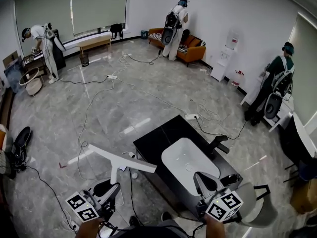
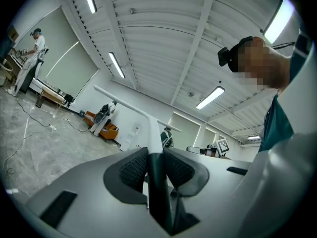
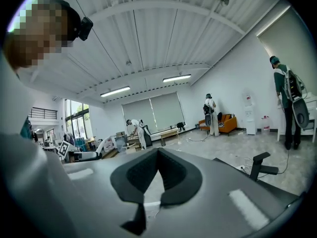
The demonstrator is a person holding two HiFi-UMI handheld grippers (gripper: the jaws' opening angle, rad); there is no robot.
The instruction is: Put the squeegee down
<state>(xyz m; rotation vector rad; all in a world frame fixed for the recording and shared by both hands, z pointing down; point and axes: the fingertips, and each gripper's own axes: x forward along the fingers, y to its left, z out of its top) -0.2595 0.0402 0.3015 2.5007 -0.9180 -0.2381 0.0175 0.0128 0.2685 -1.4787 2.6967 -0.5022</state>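
The white T-shaped squeegee (image 1: 120, 161) hangs over the floor left of the counter, its blade bar level and its handle running down into my left gripper (image 1: 110, 188). In the left gripper view the jaws of the left gripper (image 2: 157, 168) are shut on the handle's dark lower part, and the white squeegee (image 2: 150, 129) rises beyond the pads. My right gripper (image 1: 199, 177) hovers at the near edge of the white basin (image 1: 181, 157). Seen in its own view, the right gripper (image 3: 157, 155) has pads that meet at the tips with nothing between them.
The basin is set in a black counter (image 1: 156, 139) with a black faucet (image 1: 218, 145) on its right. Cables (image 1: 86, 115) trail over the grey floor. One person (image 1: 43, 44) works far left, another (image 1: 175, 24) by an orange sofa (image 1: 194, 49), a third (image 1: 277, 86) at the right.
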